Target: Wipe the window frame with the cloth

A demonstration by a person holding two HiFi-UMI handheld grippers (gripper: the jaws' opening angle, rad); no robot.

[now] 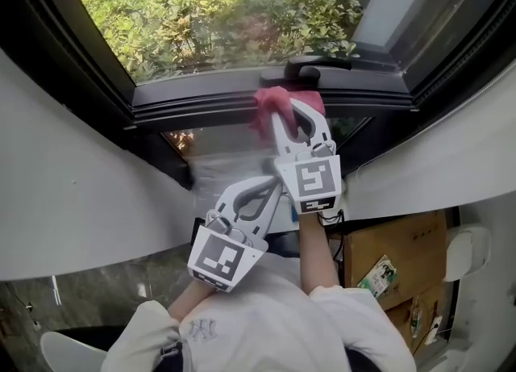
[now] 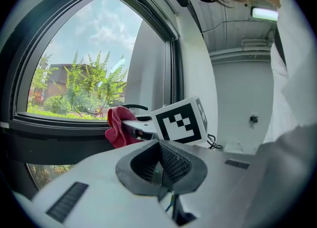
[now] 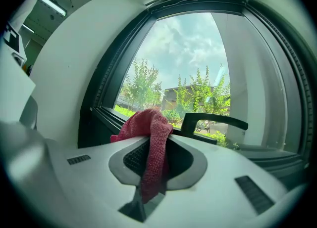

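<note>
Pinching: the right gripper [image 1: 294, 114] has its jaws clamped on the red cloth [image 3: 151, 138], which bunches out past the tips and hangs down between them.
Cloth position: pressed on the lower rail of the dark window frame [image 1: 201, 106], just beside the black handle [image 1: 318, 64].
Left gripper [image 1: 270, 188]: jaws together with nothing between them, held low behind the right one, apart from the frame.
Around: green hedge [image 1: 218, 7] outside the glass; cardboard box [image 1: 399, 249] lower right.

Bright daylight through the window [image 1: 218, 15], dim interior below, fisheye curving at edges, gripper views darkly vignetted
</note>
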